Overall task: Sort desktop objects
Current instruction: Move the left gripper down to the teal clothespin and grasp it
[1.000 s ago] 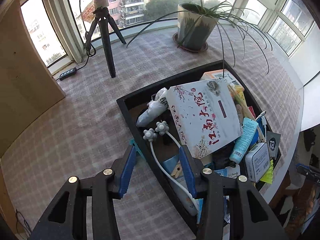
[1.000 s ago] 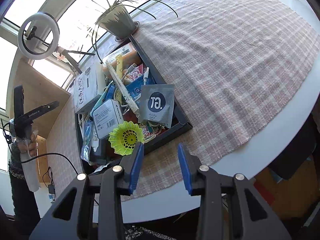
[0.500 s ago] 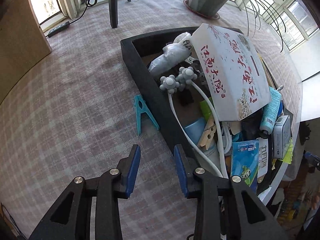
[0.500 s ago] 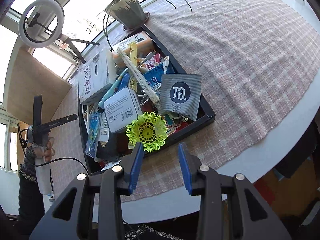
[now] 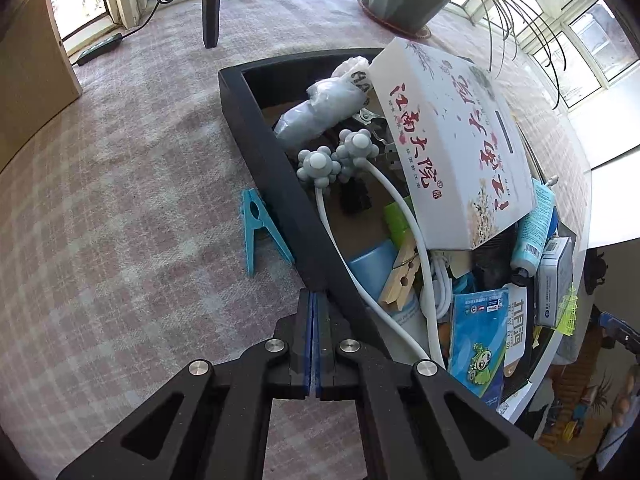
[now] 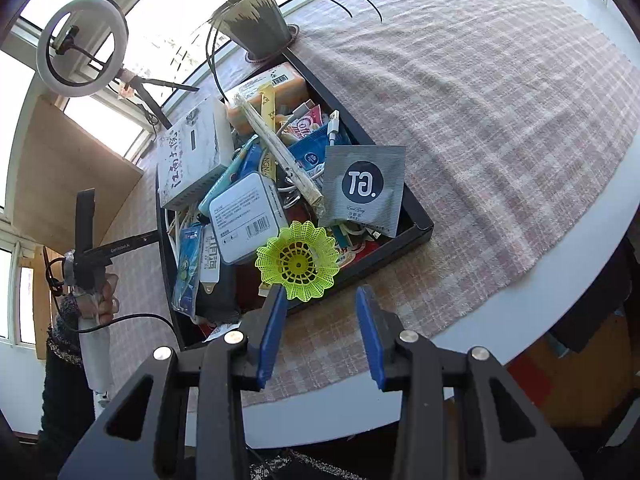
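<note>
Grey "TG." sachet (image 6: 363, 187) lies just past the half-spread, empty right gripper (image 6: 320, 334), yellow-green mesh shuttlecock (image 6: 298, 266) nearer; left gripper (image 5: 315, 300) pressed together, empty

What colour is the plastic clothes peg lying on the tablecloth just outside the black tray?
Turquoise blue plastic clothes peg; it shows best in the left wrist view.

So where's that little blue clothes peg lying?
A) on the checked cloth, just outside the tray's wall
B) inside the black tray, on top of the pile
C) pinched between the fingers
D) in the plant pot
A: in the left wrist view the blue clothes peg lies on the checked cloth, right beside the outer wall of the black tray.
</note>
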Demonstrator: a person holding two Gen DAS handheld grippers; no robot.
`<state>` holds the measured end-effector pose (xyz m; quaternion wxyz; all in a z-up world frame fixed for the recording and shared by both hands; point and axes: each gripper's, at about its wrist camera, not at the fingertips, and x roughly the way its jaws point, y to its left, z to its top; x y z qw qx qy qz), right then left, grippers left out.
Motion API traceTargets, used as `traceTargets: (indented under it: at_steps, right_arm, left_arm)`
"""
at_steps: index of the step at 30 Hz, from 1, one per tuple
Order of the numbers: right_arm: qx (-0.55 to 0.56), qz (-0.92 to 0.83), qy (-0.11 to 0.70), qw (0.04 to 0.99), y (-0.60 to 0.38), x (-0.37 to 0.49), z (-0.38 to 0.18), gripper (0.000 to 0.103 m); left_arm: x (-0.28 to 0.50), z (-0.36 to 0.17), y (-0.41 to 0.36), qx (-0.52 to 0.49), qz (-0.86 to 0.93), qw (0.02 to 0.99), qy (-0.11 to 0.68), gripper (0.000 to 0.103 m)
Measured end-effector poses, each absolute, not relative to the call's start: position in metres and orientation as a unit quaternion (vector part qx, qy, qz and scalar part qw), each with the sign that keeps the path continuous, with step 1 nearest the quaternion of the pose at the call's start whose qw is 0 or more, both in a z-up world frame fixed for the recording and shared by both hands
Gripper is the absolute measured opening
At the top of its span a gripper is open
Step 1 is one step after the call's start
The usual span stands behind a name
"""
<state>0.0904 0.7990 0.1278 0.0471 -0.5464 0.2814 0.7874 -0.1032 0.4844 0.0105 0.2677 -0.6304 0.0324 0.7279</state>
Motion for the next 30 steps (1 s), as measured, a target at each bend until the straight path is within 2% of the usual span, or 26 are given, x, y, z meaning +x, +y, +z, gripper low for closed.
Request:
traceTargets:
  at_steps: [16, 17, 19, 20, 21, 30]
  right_arm:
    - [-0.554, 0.779, 0.291, 0.047, 0.802, 0.094, 0.12, 0.036]
    - [-0.554, 0.778, 0.292, 0.047, 0.803, 0.094, 0.119, 0.036]
    - [-0.552, 0.779, 0.294, 0.044, 0.805, 0.094, 0.119, 0.036]
    - [-0.551, 0.78, 0.294, 0.043, 0.806, 0.095, 0.119, 0.036]
    - [-0.55, 0.78, 0.295, 0.043, 0.807, 0.096, 0.119, 0.036]
    - [-0.549, 0.775, 0.309, 0.05, 0.824, 0.102, 0.112, 0.036]
  left_arm:
    - [-0.121, 0.013, 0.531, -0.635, 0.727, 0.258, 0.039, 0.0]
    - [-0.126, 0.013, 0.53, -0.637, 0.729, 0.248, 0.037, 0.003]
    - [-0.134, 0.013, 0.523, -0.64, 0.735, 0.222, 0.028, 0.022]
    - [-0.136, 0.014, 0.519, -0.638, 0.74, 0.21, 0.03, 0.039]
    - [-0.138, 0.014, 0.515, -0.636, 0.744, 0.202, 0.03, 0.051]
    - [-0.138, 0.002, 0.527, -0.648, 0.739, 0.175, 0.066, 0.052]
